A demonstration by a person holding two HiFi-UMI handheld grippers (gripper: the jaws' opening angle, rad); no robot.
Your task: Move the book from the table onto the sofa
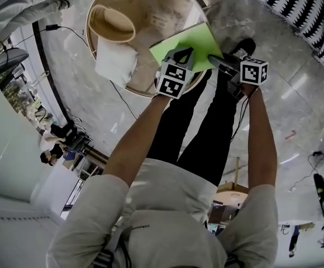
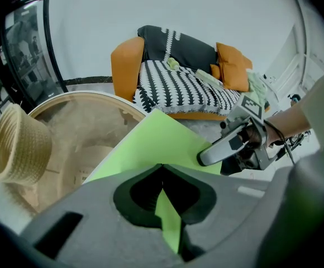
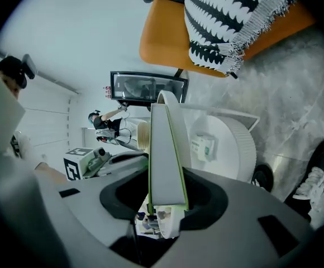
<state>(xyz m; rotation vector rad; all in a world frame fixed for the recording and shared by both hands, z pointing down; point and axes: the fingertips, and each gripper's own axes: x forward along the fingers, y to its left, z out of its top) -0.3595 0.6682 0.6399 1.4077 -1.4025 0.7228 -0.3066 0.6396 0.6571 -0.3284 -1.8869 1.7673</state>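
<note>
A polished grey stone floor [image 1: 274, 94] carries a round pale-wood tabletop [image 1: 162, 15] with a raised rim. An orange sofa [image 2: 125, 66] under a black-and-white patterned throw [image 2: 179, 88] stands well apart from it. The head view cuts the sofa down to a strip of that throw. On the tabletop lie a woven straw hat [image 1: 112, 22] and a white cloth bundle [image 1: 116, 60]. The flat book with bright green covers [image 1: 187, 46] sits tilted over the tabletop's near rim, held from two sides. Whether its underside touches the wood is not clear. The left tool [image 1: 183, 57] is clamped on the book's near edge, its jaws together on a thin green strip and hiding that corner. The right tool [image 1: 215, 60] grips the neighbouring edge. Its own view shows the grey page block end-on, with the jaws closed against both covers. No title or print can be made out on the cover.
</note>
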